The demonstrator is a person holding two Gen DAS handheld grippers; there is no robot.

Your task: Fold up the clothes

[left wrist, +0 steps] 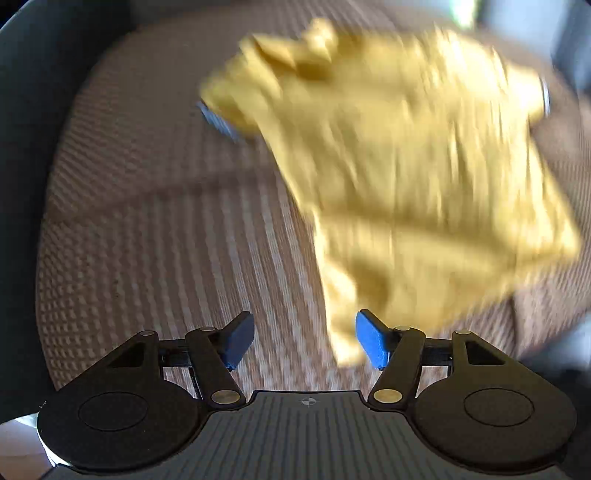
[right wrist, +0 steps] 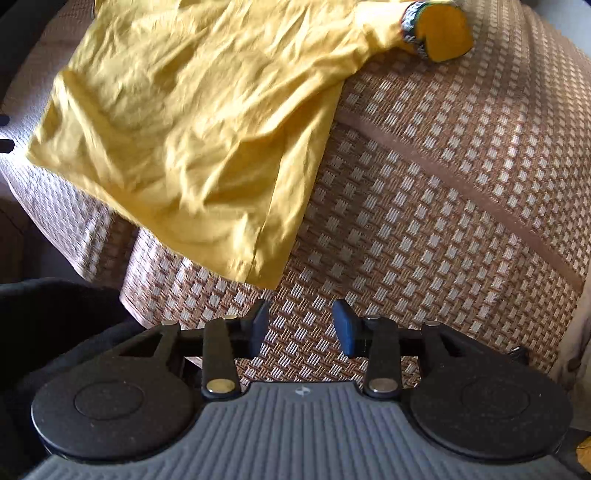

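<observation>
A yellow garment [left wrist: 399, 158] lies crumpled on a woven brown-and-cream mat [left wrist: 166, 236]; the left wrist view is blurred by motion. My left gripper [left wrist: 304, 339] is open and empty, its right pad close to the garment's lower corner. In the right wrist view the yellow garment [right wrist: 192, 122] spreads over the mat [right wrist: 424, 206], with a dark patterned cuff [right wrist: 412, 26] at the top right. My right gripper [right wrist: 300, 326] is open and empty, just below the garment's near corner.
The mat's edge drops off at the left in the right wrist view [right wrist: 103, 251], with a dark object [right wrist: 55, 314] below it. A brown band [right wrist: 461, 184] crosses the mat. A blue object [left wrist: 218, 118] peeks from under the garment.
</observation>
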